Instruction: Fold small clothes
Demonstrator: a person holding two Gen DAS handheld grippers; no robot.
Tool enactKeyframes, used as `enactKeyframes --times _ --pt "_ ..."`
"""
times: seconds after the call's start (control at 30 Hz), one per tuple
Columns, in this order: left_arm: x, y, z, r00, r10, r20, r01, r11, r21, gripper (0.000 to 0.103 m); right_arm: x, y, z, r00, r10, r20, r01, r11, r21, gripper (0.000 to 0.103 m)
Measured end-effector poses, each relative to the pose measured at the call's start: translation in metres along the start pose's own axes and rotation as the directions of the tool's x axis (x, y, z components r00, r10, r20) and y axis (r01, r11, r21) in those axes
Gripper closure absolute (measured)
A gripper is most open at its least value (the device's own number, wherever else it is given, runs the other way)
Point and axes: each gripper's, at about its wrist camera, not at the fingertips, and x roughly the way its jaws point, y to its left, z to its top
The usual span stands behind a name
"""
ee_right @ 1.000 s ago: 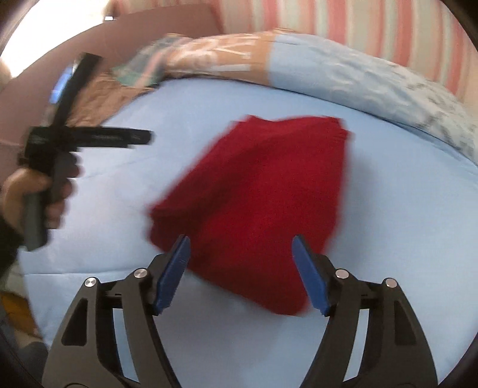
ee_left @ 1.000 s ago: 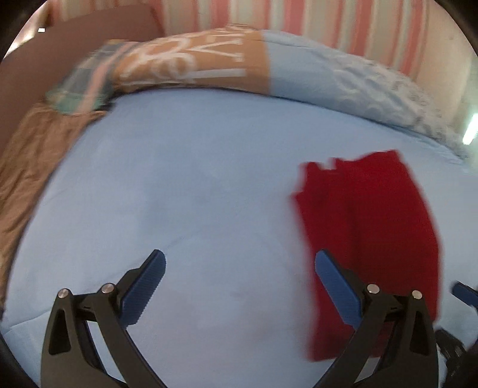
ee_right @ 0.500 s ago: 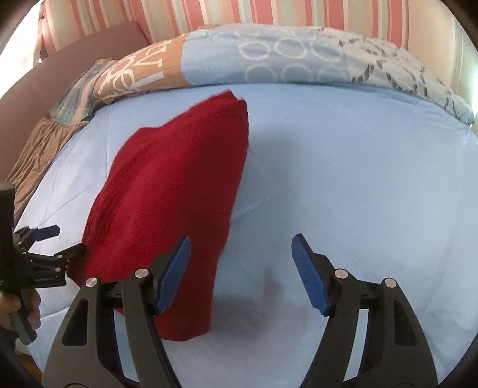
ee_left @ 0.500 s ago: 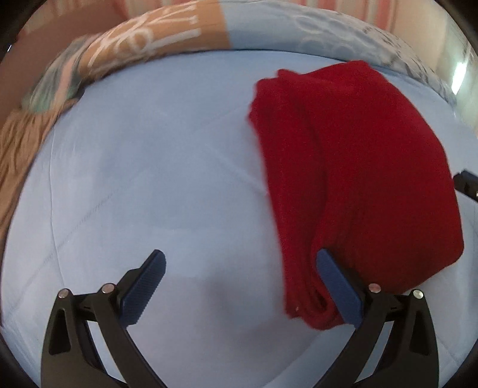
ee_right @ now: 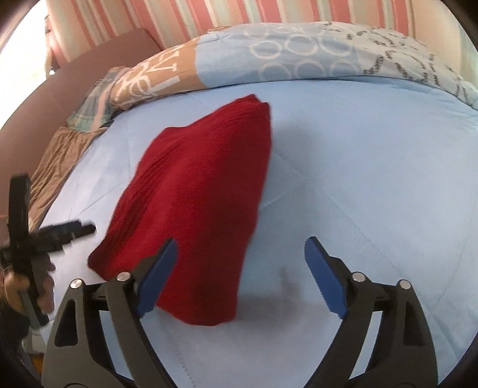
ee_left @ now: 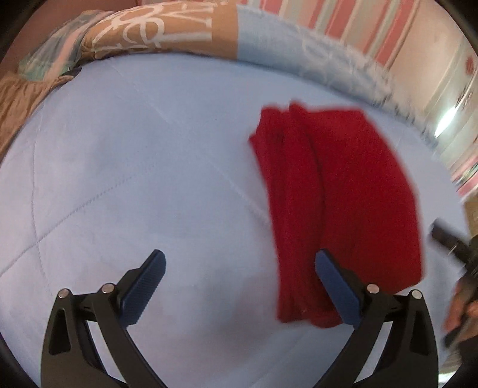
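A folded red knitted garment (ee_left: 343, 203) lies flat on the light blue bedspread (ee_left: 134, 179); it also shows in the right wrist view (ee_right: 197, 203). My left gripper (ee_left: 239, 286) is open and empty, above the bed, its right finger over the garment's near left corner. My right gripper (ee_right: 239, 277) is open and empty, its left finger over the garment's near edge. The left gripper also shows at the left edge of the right wrist view (ee_right: 59, 232), held in a hand, to the left of the garment.
A patterned blue and tan quilt (ee_right: 269, 59) is bunched along the far side of the bed. A brown cloth (ee_right: 59, 158) lies at the far left by the headboard (ee_right: 89, 77). A striped wall (ee_right: 209, 15) stands behind.
Both grippers have drawn back from the garment, which now lies smaller and farther off in both views. The jaws stay open and the garment stays flat.
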Motion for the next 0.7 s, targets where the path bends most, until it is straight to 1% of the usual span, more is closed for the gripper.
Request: enactKeyframes --times 0.03,0.1,0.17,0.23,0.3,0.33,0.37,0.4,0.43,0.57,0.6,0.63,0.7 --pt "-0.002 0.002 0.007 1.0 -0.028 0.001 0.028 0.999 -0.027 0.002 0.002 0.002 0.0 1.0 0.008 -0.008 -0.008 1.0 -0.01 0.013" --pt "0.005 0.002 0.021 0.998 -0.066 -0.013 0.065 0.997 -0.052 0.002 0.007 0.008 -0.001 1.0 -0.002 -0.016 0.002 0.999 -0.041 0.013" --pt "0.015 -0.003 0.035 0.996 -0.087 -0.025 0.086 0.995 -0.045 0.002 0.008 0.01 -0.001 1.0 -0.012 -0.013 0.011 0.999 -0.045 0.013" --pt "0.034 -0.012 0.05 0.988 -0.135 -0.072 0.133 0.991 -0.026 0.002 0.007 0.01 -0.001 1.0 -0.01 -0.006 0.01 0.999 -0.033 0.013" --pt "0.051 -0.018 0.05 0.976 -0.176 -0.131 0.175 0.984 -0.019 0.002 0.005 0.009 -0.002 1.0 -0.011 -0.002 0.011 1.0 -0.024 0.013" --pt "0.062 -0.021 0.053 0.962 -0.217 -0.164 0.216 0.976 -0.024 0.002 0.003 0.009 -0.004 1.0 -0.013 -0.001 0.013 1.0 -0.024 0.013" --pt "0.066 -0.024 0.051 0.953 -0.245 -0.178 0.243 0.97 -0.032 0.002 0.003 0.009 -0.005 1.0 -0.015 -0.004 0.015 1.0 -0.027 0.013" --pt "0.069 -0.025 0.049 0.941 -0.279 -0.194 0.277 0.96 -0.041 0.002 0.002 0.008 -0.006 1.0 -0.017 -0.006 0.017 0.999 -0.031 0.013" --pt "0.071 -0.026 0.047 0.934 -0.293 -0.204 0.29 0.956 -0.045 0.002 0.003 0.008 -0.007 1.0 -0.024 -0.009 0.024 0.999 -0.04 0.013" --pt "0.079 -0.038 0.033 0.917 -0.312 -0.248 0.318 0.948 -0.019 0.002 0.006 0.006 -0.009 0.999 -0.036 -0.015 0.035 0.998 -0.053 0.013" --pt "0.081 -0.042 0.03 0.917 -0.305 -0.256 0.316 0.949 -0.001 0.002 0.006 0.005 -0.008 0.999 -0.038 -0.014 0.037 0.998 -0.053 0.013" --pt "0.083 -0.049 0.025 0.924 -0.28 -0.26 0.297 0.954 0.028 0.002 0.007 0.003 -0.008 0.999 -0.037 -0.013 0.037 0.998 -0.05 0.013" --pt "0.086 -0.053 0.023 0.934 -0.253 -0.25 0.275 0.96 0.057 0.002 0.011 -0.001 -0.007 1.0 -0.025 -0.019 0.024 0.999 -0.034 0.013"
